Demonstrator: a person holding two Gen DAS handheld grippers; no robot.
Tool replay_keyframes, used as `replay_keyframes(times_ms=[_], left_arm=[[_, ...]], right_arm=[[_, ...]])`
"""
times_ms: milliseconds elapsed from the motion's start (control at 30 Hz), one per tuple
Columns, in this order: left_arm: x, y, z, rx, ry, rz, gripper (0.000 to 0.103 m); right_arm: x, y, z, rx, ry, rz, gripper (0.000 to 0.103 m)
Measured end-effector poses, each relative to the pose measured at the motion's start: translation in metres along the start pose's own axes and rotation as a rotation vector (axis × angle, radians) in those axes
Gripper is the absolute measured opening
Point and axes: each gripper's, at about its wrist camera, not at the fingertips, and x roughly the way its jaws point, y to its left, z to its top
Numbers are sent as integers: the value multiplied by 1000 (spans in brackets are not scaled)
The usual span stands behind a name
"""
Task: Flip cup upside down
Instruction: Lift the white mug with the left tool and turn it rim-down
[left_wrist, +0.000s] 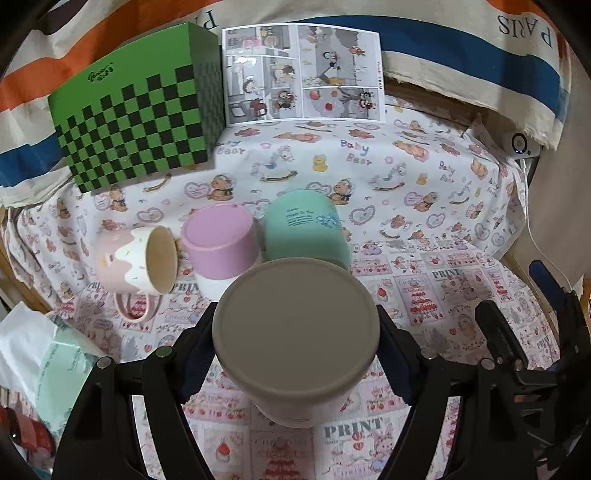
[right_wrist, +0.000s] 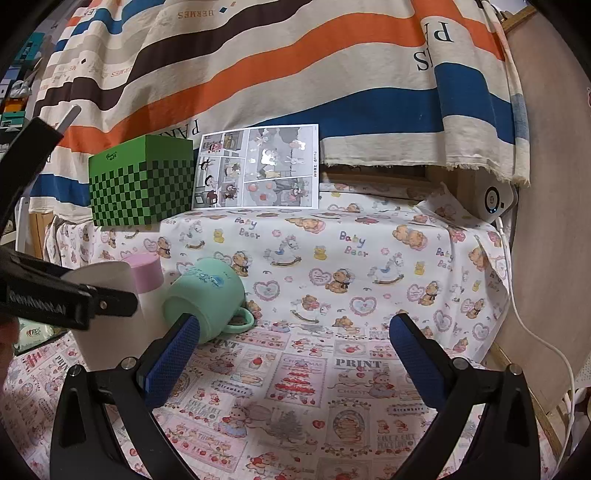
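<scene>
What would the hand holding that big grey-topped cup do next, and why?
Probably open and back away. The left gripper is shut on the white cup, which already seems to stand base-up on the tablecloth. The right gripper hangs open and empty.

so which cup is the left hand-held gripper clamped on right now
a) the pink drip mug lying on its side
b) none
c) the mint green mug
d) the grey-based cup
d: in the left wrist view the left hand-held gripper has a finger on each side of the grey-based cup, which sits base-up, while the mint green mug and the pink drip mug stand clear of it.
</scene>
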Motion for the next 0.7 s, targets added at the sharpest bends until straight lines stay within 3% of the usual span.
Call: replay_keyframes(times_ms=[200, 467, 700], left_arm=[[7, -2, -4, 20, -62, 4, 76], [20, -2, -9, 23, -67, -25, 77], [-10, 9, -5, 17, -220, -55, 90]], right_arm=[[0, 0, 0, 1, 1, 0, 103], [0, 0, 0, 0, 0, 1, 103], [0, 0, 0, 0, 1, 2, 103]])
